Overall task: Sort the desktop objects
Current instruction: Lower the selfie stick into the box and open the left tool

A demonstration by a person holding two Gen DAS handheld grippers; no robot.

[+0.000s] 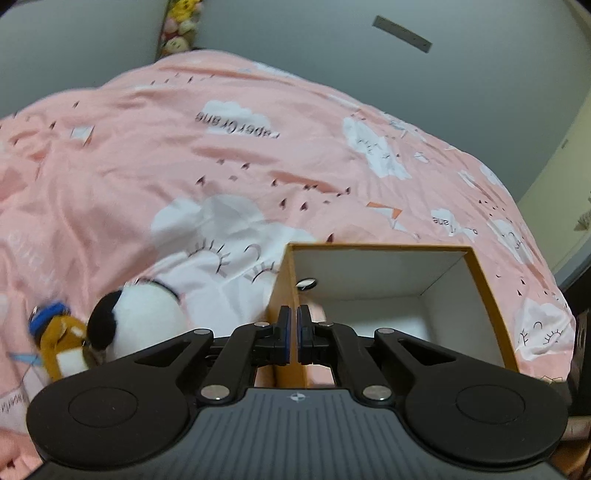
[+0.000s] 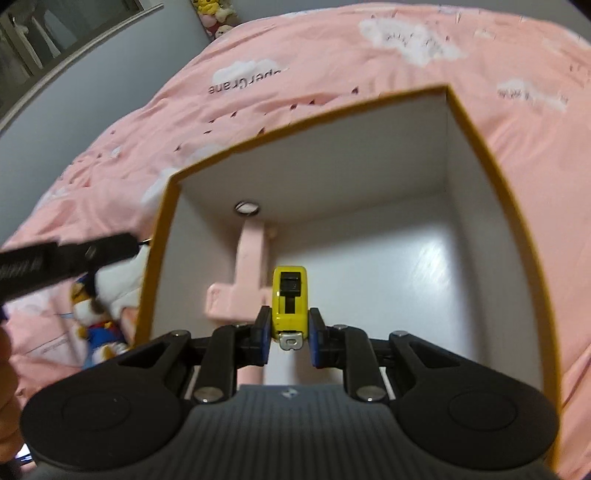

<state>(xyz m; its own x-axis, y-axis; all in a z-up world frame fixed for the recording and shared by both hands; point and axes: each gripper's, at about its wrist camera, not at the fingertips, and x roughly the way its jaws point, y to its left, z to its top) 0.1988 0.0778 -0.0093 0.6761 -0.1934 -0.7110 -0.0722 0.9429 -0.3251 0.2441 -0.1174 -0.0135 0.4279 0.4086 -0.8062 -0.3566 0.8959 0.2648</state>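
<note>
My right gripper (image 2: 289, 317) is shut on a yellow tape measure (image 2: 290, 295), held above the inside of an open box (image 2: 369, 158) that is orange outside and white inside. On the box floor lies a pink object (image 2: 251, 273) with a small round piece (image 2: 246, 207) at its far end. My left gripper (image 1: 291, 321) is shut with nothing in it, over the box's left wall (image 1: 284, 280). Left of the box lie a black-and-white plush (image 1: 147, 317) and a small orange and blue plush (image 1: 55, 332). One black finger (image 2: 92, 254) of the left gripper shows in the right wrist view.
The box stands on a bed with a pink cover (image 1: 221, 166) printed with white clouds. More plush toys (image 1: 181, 26) sit at the far end against a grey wall. A hand (image 2: 5, 354) shows at the left edge.
</note>
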